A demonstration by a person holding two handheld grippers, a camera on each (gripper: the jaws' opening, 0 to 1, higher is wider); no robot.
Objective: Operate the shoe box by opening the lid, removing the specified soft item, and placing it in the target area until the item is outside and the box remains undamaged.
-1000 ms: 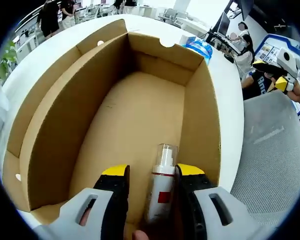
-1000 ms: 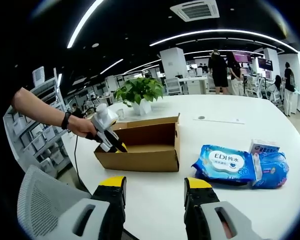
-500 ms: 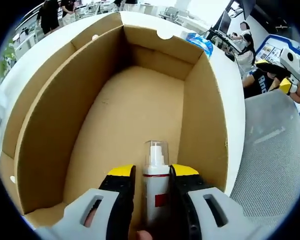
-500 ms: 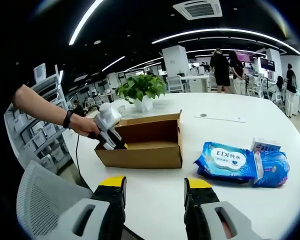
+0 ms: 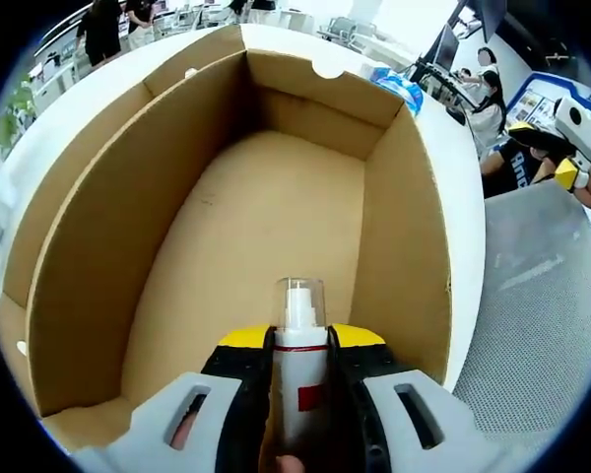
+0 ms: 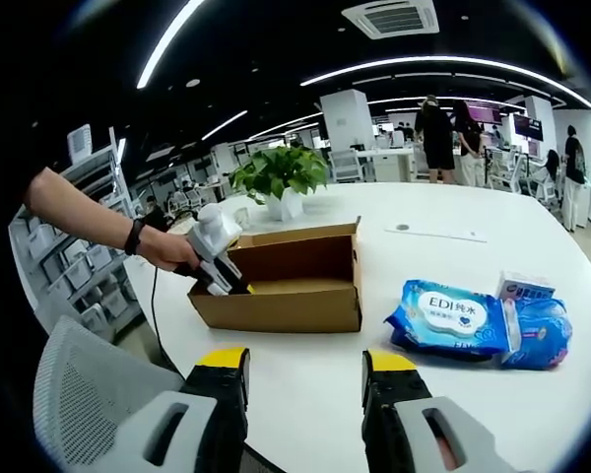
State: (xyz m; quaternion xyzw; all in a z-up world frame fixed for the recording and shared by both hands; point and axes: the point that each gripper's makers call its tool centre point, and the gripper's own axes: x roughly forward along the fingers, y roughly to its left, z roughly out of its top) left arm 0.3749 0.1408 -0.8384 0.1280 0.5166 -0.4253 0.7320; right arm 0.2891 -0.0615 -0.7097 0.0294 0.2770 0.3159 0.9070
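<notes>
The open brown cardboard shoe box (image 5: 128, 227) lies under the left gripper view, which looks straight down into it. A white spray bottle (image 5: 300, 379) with a clear cap and a red label lies near the box's close end. My left gripper (image 5: 300, 340) is shut on it, both yellow-tipped jaws pressed against its sides. The right gripper view has the same box (image 6: 286, 296) on the white table, with a hand holding the left gripper (image 6: 217, 266) dipped into its left end. My right gripper (image 6: 303, 365) hovers open, holding nothing, well short of the box.
A blue pack of wet wipes (image 6: 453, 317) and a small white carton (image 6: 525, 288) lie on the table right of the box. A potted plant (image 6: 276, 177) stands behind it. A grey mesh chair (image 6: 89, 394) is at the table's near edge. People stand in the background.
The left jaws have closed in from either side of the bottle until they grip it. The right gripper has hardly moved.
</notes>
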